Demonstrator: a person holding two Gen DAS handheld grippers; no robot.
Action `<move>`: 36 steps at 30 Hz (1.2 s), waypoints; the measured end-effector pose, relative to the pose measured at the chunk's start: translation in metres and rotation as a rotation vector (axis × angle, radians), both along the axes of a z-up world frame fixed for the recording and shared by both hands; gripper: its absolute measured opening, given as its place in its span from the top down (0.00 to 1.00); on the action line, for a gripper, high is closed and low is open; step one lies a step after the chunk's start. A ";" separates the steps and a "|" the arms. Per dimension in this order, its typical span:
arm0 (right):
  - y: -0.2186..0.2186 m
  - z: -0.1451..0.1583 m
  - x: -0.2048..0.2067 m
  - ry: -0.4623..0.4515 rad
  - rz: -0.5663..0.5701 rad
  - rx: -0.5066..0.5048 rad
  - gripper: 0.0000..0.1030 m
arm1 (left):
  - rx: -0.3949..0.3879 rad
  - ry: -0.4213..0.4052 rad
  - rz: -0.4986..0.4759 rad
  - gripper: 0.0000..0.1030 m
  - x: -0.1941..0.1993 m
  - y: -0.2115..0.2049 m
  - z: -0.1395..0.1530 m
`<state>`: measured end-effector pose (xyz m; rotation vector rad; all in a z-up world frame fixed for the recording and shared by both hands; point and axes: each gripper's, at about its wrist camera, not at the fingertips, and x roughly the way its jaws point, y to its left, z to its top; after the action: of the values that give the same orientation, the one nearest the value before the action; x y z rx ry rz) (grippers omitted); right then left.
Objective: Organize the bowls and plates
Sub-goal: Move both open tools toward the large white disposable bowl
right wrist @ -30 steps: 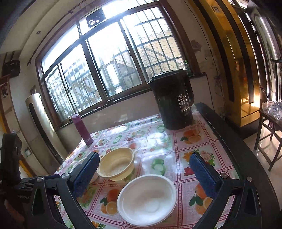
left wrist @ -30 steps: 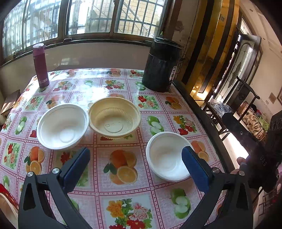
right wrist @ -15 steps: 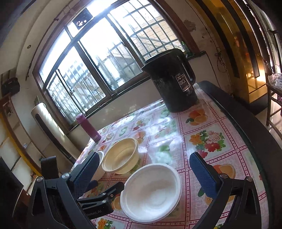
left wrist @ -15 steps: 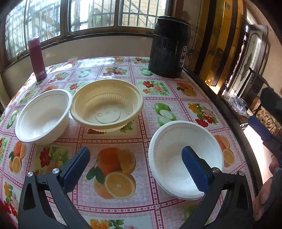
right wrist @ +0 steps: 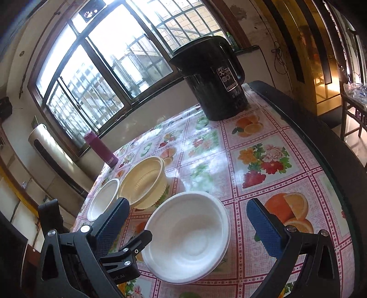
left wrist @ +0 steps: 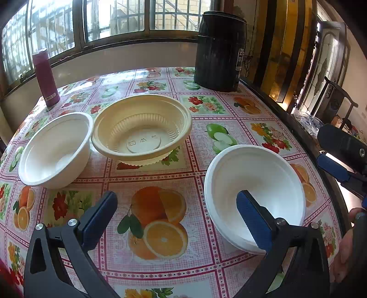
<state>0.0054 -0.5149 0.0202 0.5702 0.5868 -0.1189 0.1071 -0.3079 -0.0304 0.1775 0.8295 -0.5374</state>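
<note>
Fingers [left wrist: 253, 220] on our left gripper [left wrist: 176, 217] are spread wide and grip nothing; its right pad hangs over the inside of the near white bowl [left wrist: 254, 197], contact unclear, and its left pad sits above bare cloth. Our right gripper [right wrist: 190, 227] is wide apart too, empty, its fingers [right wrist: 263, 229] flanking the same bowl without touching it. That bowl sits upright near the table's right edge. Further back the cream bowl [left wrist: 142, 128] stands upright mid-table, and just beside it on the left the small white bowl [left wrist: 56, 149], rims about touching. All three rest on the fruit-print tablecloth [left wrist: 160, 178]. Behind them a black kettle [left wrist: 220, 50] stands at the far right and a maroon flask [left wrist: 45, 78] at the far left, by the window [left wrist: 114, 20].
</note>
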 end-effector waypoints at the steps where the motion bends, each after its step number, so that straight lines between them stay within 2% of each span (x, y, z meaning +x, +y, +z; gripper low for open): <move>1: -0.001 -0.001 0.000 0.003 -0.002 0.003 0.00 | -0.002 0.006 -0.003 0.00 0.000 0.000 -0.001; 10: -0.003 -0.011 0.005 0.048 -0.014 0.034 0.00 | 0.006 0.105 -0.017 0.00 0.008 -0.002 -0.018; 15: -0.004 -0.012 0.004 0.041 -0.016 0.046 0.00 | -0.021 0.168 -0.008 0.00 0.013 0.003 -0.024; 19: -0.004 -0.011 0.003 0.033 -0.014 0.051 0.00 | 0.012 0.140 0.001 0.00 0.010 0.000 -0.025; 36: -0.006 -0.019 0.007 0.072 -0.026 0.066 0.02 | 0.016 0.144 -0.011 0.00 0.010 -0.001 -0.028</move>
<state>0.0120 -0.5207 0.0014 0.6393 0.6557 -0.1458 0.1171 -0.3093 -0.0580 0.1592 0.9740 -0.5585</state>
